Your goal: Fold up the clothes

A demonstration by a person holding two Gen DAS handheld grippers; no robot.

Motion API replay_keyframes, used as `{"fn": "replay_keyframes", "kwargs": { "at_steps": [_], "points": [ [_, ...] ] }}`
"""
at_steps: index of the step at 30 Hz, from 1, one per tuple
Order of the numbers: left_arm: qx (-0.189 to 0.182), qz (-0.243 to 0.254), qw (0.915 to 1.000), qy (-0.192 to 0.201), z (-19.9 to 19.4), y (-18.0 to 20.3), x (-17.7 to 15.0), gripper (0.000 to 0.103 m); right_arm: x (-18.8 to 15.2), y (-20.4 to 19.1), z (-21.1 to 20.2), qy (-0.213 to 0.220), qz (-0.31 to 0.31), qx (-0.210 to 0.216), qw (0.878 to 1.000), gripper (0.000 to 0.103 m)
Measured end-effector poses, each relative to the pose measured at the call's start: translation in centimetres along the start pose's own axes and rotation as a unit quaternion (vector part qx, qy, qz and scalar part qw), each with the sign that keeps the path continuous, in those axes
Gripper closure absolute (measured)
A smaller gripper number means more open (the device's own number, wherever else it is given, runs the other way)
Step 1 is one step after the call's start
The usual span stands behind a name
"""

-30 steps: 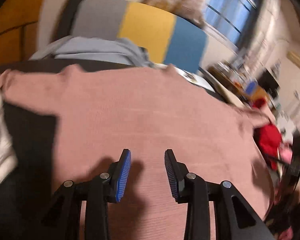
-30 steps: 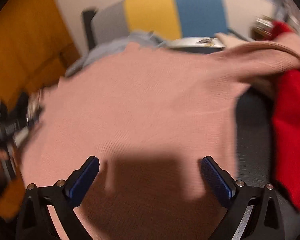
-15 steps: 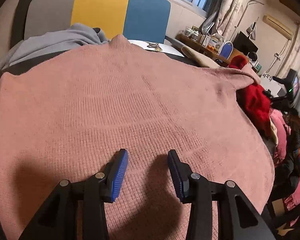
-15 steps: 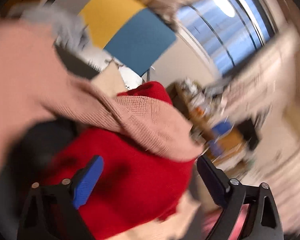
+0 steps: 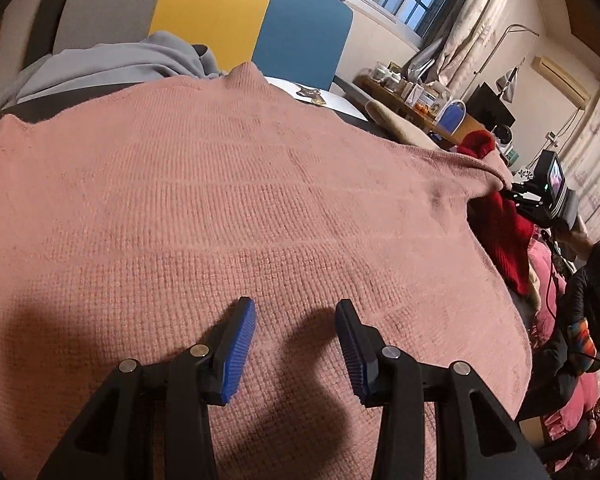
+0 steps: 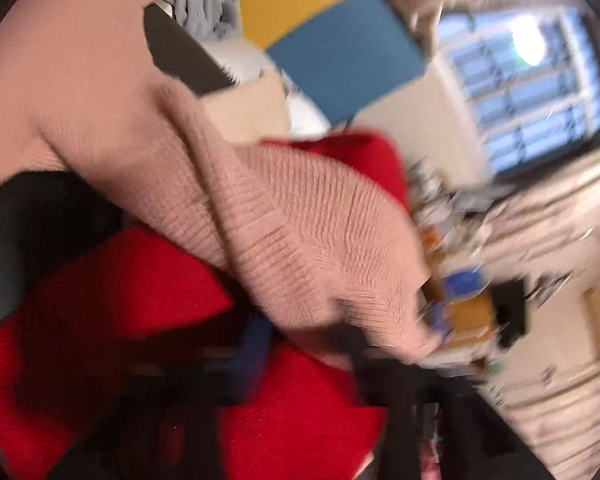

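Note:
A pink knit sweater (image 5: 228, 200) lies spread flat and fills the left wrist view. My left gripper (image 5: 296, 340) hovers open and empty just above its near part. In the right wrist view, which is badly blurred, the sweater's ribbed sleeve cuff (image 6: 320, 248) drapes over a red garment (image 6: 140, 360). My right gripper (image 6: 312, 344) is at the cuff's end, its fingers smeared and partly hidden by the cuff; whether they grip it cannot be told.
A grey garment (image 5: 112, 64) lies at the far edge before a grey, yellow and blue panel (image 5: 220, 20). The red garment (image 5: 496, 220) sits right of the sweater. A person with a camera (image 5: 556, 192) stands at far right. Cluttered shelves line the window wall.
The right gripper swung right from above the sweater's body to the sleeve cuff over the red garment, and its fingers have come closer together. The left gripper stays open above the sweater.

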State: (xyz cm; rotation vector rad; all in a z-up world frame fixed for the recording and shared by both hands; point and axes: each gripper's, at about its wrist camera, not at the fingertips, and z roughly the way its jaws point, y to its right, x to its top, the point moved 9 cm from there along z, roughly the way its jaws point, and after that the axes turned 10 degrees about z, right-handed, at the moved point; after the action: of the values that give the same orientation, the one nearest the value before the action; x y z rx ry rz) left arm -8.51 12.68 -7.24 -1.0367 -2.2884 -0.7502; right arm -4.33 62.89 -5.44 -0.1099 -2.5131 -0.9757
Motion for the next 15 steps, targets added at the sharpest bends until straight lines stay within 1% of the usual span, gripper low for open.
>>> {"fn": "replay_keyframes", "kwargs": {
  "at_steps": [2,3,4,5,6,8,9,10,11,12,13,14,15],
  "points": [
    [-0.003,-0.004,1.0,0.003,-0.1,0.0,-0.1,0.061,1.0,0.8,-1.4,-0.013,0.06,0.064,0.996,0.087],
    [-0.006,-0.008,0.9999,0.005,-0.1,-0.1,-0.1,0.061,1.8,1.2,-2.4,-0.014,0.095,0.1,0.99,0.088],
    [-0.01,-0.011,0.9999,0.007,-0.2,-0.2,-0.1,0.061,2.7,1.6,-3.5,-0.014,0.129,0.136,0.982,0.088],
    [-0.014,-0.015,0.9997,0.009,-0.2,-0.2,-0.1,0.061,3.9,1.7,-5.1,-0.01,0.167,0.186,0.968,0.088],
    [-0.018,-0.019,0.9996,0.011,-0.3,-0.3,-0.1,0.061,5.2,1.7,-6.9,-0.005,0.206,0.238,0.949,0.088],
    [-0.025,-0.026,0.9992,0.016,-0.3,-0.4,-0.1,0.061,7.5,0.7,-10.2,0.007,0.251,0.322,0.913,0.088],
    [-0.029,-0.03,0.999,0.018,-0.4,-0.5,-0.1,0.061,8.7,0.2,-11.9,0.013,0.271,0.363,0.891,0.085],
    [-0.032,-0.033,0.9987,0.02,-0.4,-0.5,-0.1,0.061,9.2,-0.7,-12.6,0.008,0.278,0.379,0.882,0.082],
    [-0.033,-0.034,0.9987,0.021,-0.4,-0.5,-0.1,0.061,9.6,-1.8,-13.1,0.001,0.283,0.39,0.876,0.056],
    [-0.034,-0.034,0.9986,0.022,-0.5,-0.5,-0.2,0.061,10.0,-2.8,-13.6,-0.007,0.287,0.402,0.869,0.037],
    [-0.036,-0.035,0.9984,0.024,-0.5,-0.6,-0.2,0.061,10.4,-3.8,-14.1,-0.014,0.292,0.413,0.863,0.006],
    [-0.039,-0.038,0.9982,0.025,-0.6,-0.7,-0.3,0.061,10.8,-4.8,-14.6,-0.022,0.296,0.424,0.856,0.002],
    [-0.044,-0.041,0.9978,0.027,-0.6,-0.8,-0.3,0.061,11.2,-5.9,-15.2,-0.029,0.3,0.435,0.848,0.002]
  ]
}}
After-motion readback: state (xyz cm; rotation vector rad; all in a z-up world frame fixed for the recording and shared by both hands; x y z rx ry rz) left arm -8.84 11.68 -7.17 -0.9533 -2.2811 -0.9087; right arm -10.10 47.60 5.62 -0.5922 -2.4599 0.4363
